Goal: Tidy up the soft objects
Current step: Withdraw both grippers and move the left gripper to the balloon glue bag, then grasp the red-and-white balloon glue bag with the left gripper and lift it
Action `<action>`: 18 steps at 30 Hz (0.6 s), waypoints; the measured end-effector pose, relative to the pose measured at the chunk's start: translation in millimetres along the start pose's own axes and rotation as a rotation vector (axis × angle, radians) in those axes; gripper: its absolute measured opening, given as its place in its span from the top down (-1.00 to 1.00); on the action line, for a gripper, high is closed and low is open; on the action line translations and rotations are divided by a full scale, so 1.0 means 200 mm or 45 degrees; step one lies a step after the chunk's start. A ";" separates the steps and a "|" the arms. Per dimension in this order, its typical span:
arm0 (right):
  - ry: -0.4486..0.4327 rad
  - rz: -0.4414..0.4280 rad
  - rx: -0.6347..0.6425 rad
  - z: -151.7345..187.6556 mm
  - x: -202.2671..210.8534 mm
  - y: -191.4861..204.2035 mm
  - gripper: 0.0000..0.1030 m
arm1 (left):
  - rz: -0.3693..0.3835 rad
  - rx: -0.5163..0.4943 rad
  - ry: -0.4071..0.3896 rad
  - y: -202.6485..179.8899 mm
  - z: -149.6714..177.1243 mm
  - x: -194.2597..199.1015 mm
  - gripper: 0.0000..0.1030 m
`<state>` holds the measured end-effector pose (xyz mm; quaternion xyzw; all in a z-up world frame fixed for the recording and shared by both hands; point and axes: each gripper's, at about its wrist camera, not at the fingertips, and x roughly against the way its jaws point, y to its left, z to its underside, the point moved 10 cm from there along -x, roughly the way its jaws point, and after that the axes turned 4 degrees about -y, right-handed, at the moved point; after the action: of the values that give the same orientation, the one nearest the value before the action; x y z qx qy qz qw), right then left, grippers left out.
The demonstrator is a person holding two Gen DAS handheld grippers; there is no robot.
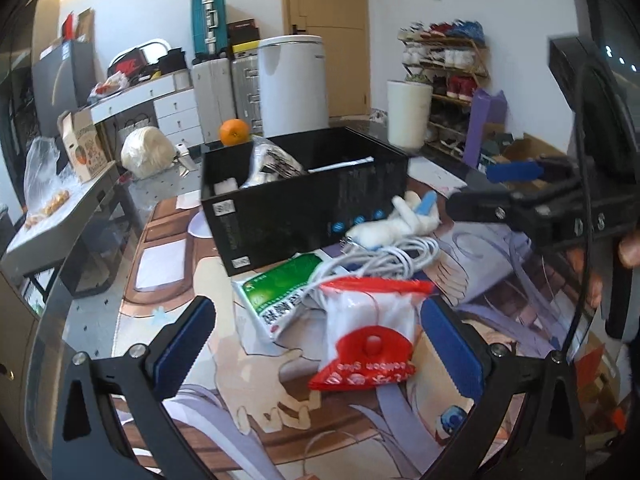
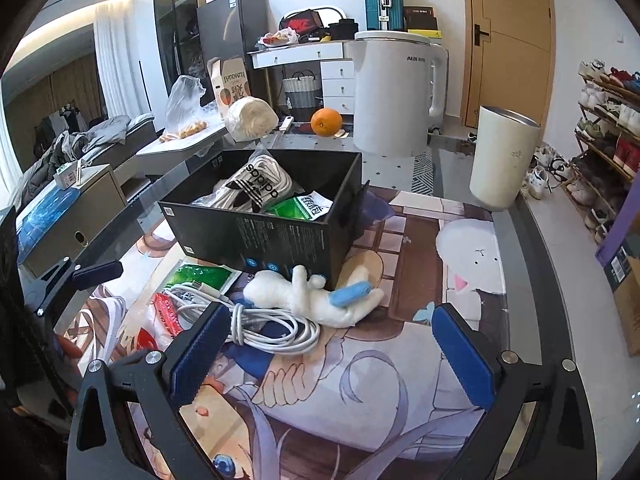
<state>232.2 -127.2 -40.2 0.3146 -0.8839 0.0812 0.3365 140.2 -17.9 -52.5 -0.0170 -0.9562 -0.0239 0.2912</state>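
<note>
Black box [image 2: 280, 236] crowds the mat; bare space lies right.
Both grippers, left [image 1: 318, 344] and right [image 2: 330, 350], gape empty; only the right view shows the box's contents.

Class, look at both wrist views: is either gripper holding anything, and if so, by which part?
Nothing is held. The left gripper and right gripper are both open above the mat; the red-and-white packet lies ungripped between the left fingers.

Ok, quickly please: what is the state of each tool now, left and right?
Left tool: open, holding nothing; the red-and-white packet lies between its fingers.
Right tool: open, holding nothing.
</note>
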 end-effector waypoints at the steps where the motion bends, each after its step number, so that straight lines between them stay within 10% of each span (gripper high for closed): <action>1: 0.002 0.002 -0.002 0.00 0.00 0.00 -0.98 | 0.001 -0.009 0.002 -0.01 0.00 0.00 -1.00; 18: 0.014 0.010 -0.035 0.01 0.00 -0.05 -0.98 | 0.010 -0.176 0.088 -0.14 0.06 -0.04 -0.95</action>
<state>237.2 -136.2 -42.6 0.3059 -0.8842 0.0722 0.3454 139.6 -45.9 -67.9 -0.0400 -0.9416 -0.0893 0.3221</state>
